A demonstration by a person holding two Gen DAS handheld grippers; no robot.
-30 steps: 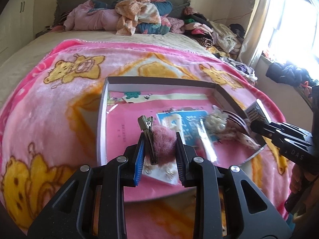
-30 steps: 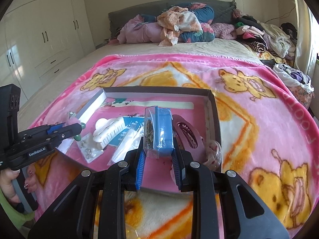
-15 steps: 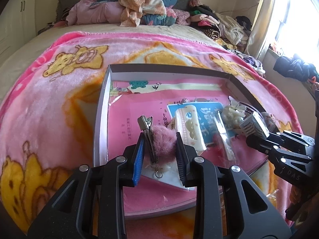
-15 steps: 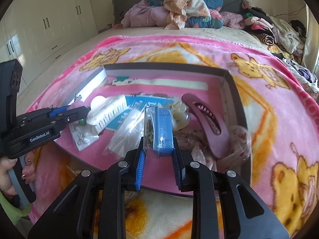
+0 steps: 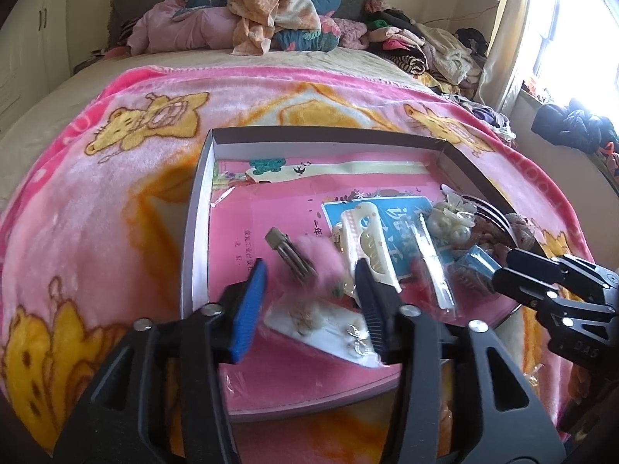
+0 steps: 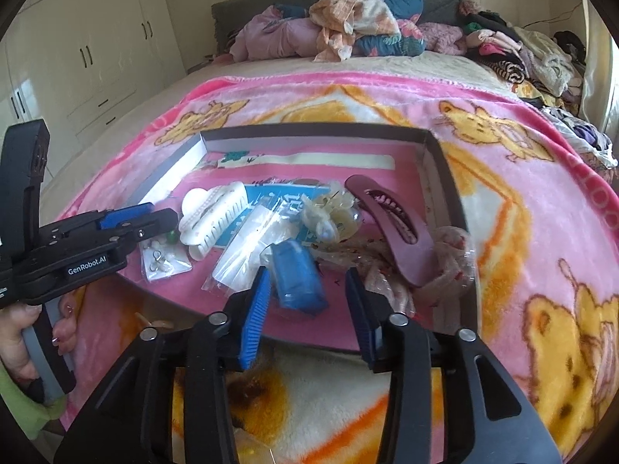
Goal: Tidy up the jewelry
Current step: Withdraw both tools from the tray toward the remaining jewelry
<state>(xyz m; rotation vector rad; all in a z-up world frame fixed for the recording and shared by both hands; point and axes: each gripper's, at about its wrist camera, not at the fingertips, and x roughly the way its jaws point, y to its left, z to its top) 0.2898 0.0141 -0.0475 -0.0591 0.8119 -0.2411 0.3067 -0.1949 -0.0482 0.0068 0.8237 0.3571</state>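
Observation:
A shallow box (image 5: 195, 208) (image 6: 437, 154) with a pink lining lies on the bed and holds the jewelry. My left gripper (image 5: 311, 284) is open; a pink pompom hair clip (image 5: 305, 259) is blurred between its jaws, above an earring card (image 5: 329, 326). My right gripper (image 6: 307, 299) is open; a blue packet in clear plastic (image 6: 298, 274) lies tilted between its jaws. A white hair claw (image 5: 367, 239) (image 6: 214, 218), a clear bag (image 6: 251, 247), a pearl piece (image 5: 450, 218) and a mauve hair claw (image 6: 398, 228) lie in the box.
The box rests on a pink teddy-bear blanket (image 5: 116, 201) (image 6: 541, 208). Clothes are piled at the headboard (image 5: 271, 19). White wardrobes (image 6: 89, 46) stand left, a bright window (image 5: 572, 38) right. Each gripper shows in the other's view, the right (image 5: 557, 290) and the left (image 6: 85, 247).
Both grippers opened. The pompom clip has dropped out of the left gripper and the blue packet out of the right, both over the box.

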